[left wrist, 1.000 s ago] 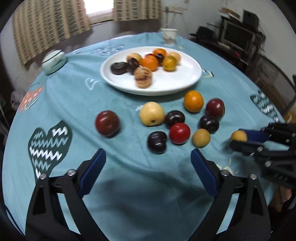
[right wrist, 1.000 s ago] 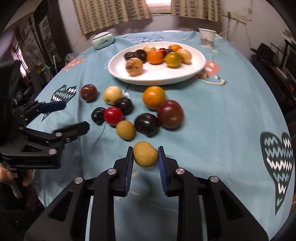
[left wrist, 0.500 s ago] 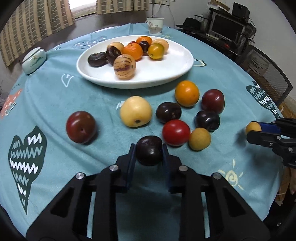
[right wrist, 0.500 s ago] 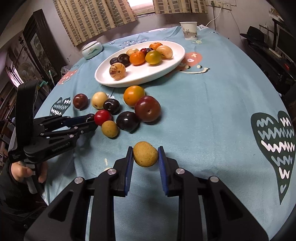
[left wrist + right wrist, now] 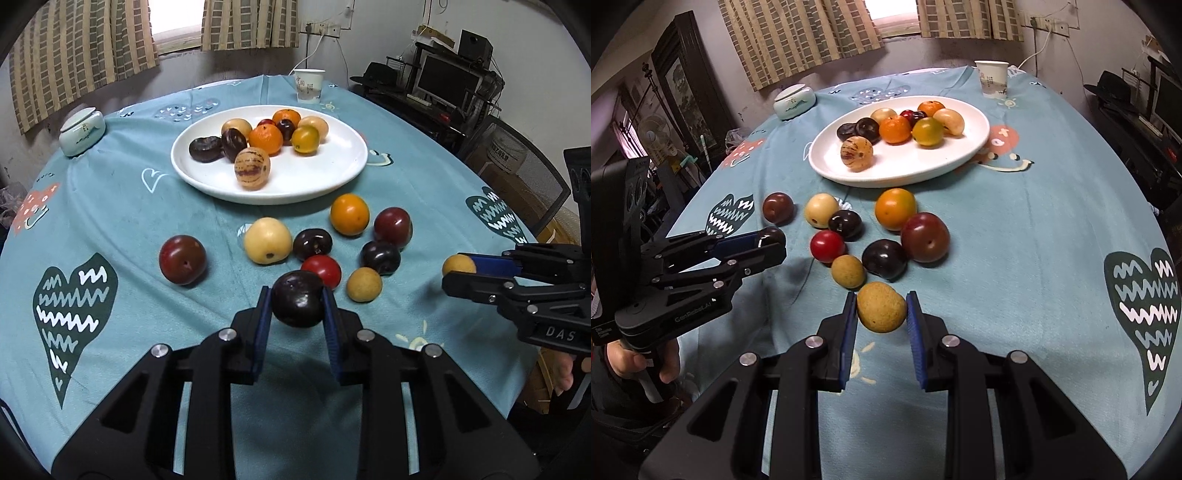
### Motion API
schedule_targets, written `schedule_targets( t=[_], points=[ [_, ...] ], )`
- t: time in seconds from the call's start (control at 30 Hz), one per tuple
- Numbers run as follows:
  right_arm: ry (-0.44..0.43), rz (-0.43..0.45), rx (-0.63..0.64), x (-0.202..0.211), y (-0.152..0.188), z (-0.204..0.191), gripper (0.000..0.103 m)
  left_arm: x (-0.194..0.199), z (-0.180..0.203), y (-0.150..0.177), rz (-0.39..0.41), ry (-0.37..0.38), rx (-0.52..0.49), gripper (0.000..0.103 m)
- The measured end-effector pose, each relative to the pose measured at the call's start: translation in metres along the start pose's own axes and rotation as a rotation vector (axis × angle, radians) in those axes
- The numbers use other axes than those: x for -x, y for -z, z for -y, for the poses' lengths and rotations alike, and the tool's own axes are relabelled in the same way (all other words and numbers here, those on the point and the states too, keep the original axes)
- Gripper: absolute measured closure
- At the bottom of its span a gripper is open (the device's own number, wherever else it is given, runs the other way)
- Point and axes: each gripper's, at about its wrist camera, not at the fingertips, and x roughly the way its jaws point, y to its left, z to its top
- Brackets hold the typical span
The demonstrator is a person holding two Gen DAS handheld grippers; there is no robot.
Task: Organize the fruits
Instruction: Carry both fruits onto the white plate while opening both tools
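My left gripper (image 5: 297,304) is shut on a dark plum (image 5: 297,303), held above the blue tablecloth; from the right wrist view it (image 5: 774,242) shows at the left with the dark plum (image 5: 774,233) at its tips. My right gripper (image 5: 881,308) is shut on a tan round fruit (image 5: 881,307); in the left wrist view it (image 5: 456,271) pinches that tan fruit (image 5: 458,265) at the right. A white plate (image 5: 332,173) with several fruits sits farther back. Several loose fruits lie between plate and grippers, among them an orange (image 5: 349,214) and a red tomato (image 5: 322,269).
A paper cup (image 5: 309,85) stands behind the plate, and a lidded ceramic jar (image 5: 82,133) at the back left. A mesh chair (image 5: 517,177) and a desk with a monitor are off the table's right edge. A hand (image 5: 646,363) grips the left tool's handle.
My left gripper went from open over bare cloth to shut on the dark plum and lifted it off the table. My right gripper kept its hold on the tan fruit.
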Motion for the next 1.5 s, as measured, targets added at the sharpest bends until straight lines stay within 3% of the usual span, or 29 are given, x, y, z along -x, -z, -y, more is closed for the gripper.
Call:
schedule_targets(
  t=[0.17,0.4,0.57,0.7,0.93,1.4,1.43,1.47,1.5],
  points=[
    [-0.002,0.000,0.028,-0.002,-0.011,-0.005,0.076,0.007,-0.004,-0.010,0.007,0.004,0.009,0.076],
    [-0.013,0.055,0.113,-0.003,-0.063,-0.013,0.076,0.009,-0.026,-0.073,0.028,-0.048,0.019,0.076],
    [-0.057,0.062,0.120,-0.033,-0.119,-0.019,0.076,-0.023,-0.052,-0.138,0.020,-0.115,0.075,0.076],
    [-0.060,0.036,0.108,-0.074,-0.160,-0.016,0.076,-0.059,-0.073,-0.161,-0.028,-0.136,0.142,0.076],
    [-0.039,-0.025,0.147,-0.124,-0.183,-0.013,0.076,-0.092,-0.085,-0.166,-0.079,-0.112,0.183,0.075],
    [0.000,-0.024,0.176,-0.138,-0.185,-0.014,0.076,-0.106,-0.093,-0.168,-0.104,-0.095,0.222,0.075],
    [0.016,-0.018,0.185,-0.139,-0.186,-0.015,0.075,-0.106,-0.094,-0.168,-0.106,-0.094,0.228,0.070],
    [0.031,-0.010,0.193,-0.140,-0.186,-0.015,0.073,-0.106,-0.095,-0.169,-0.106,-0.090,0.236,0.051],
    [0.044,-0.003,0.200,-0.140,-0.186,-0.017,0.070,-0.102,-0.096,-0.170,-0.089,-0.092,0.247,0.042]
  ],
)
